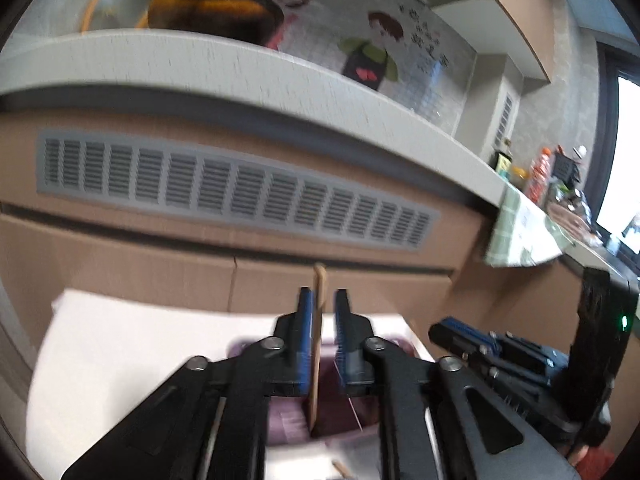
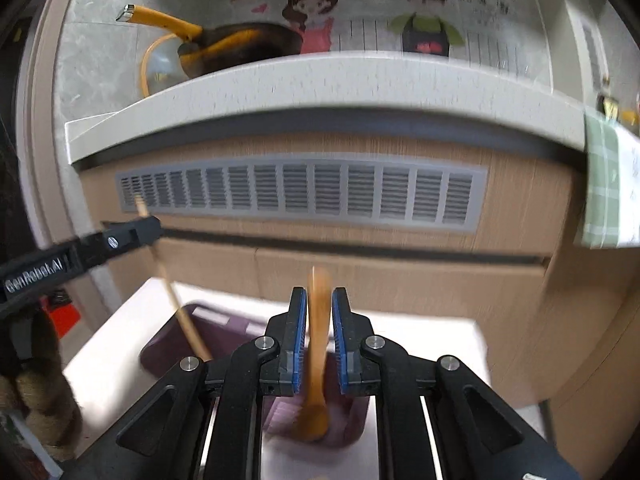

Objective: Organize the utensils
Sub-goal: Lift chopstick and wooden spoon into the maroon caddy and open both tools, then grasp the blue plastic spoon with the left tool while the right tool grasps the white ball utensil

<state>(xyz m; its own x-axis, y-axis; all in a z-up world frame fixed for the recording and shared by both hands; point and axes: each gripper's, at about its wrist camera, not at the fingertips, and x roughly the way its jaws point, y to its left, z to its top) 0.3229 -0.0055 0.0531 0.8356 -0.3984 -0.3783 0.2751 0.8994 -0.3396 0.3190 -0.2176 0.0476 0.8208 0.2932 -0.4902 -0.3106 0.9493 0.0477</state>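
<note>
Left wrist view shows the left tongs with a thin wooden stick standing upright between the blue pads; the stick touches the left pad, a gap shows on its right, and blur keeps me from telling whether it is truly pinched. Its lower end reaches down into a purple bin that sits on a white table. Near the table's front edge lies the tip of another wooden piece. At the right side, the right tongs show side-on, their state unclear from here. Right wrist view shows the right tongs pinching a wooden spoon by its handle, the bowl hanging down inside the purple bin, which stands toward the left part of the white table. The spoon is smeared by motion. At the left, the left tongs carry white lettering that reads "GenRobot.AI", and the stick slants from them down into the bin. Behind the table is a brown cabinet with a grey vent grille, and above it a pale counter ledge holding a dark pan with a yellow handle. On the wall hangs a cartoon poster of a girl and a boy in aprons, with writing too blurred to read.
</note>
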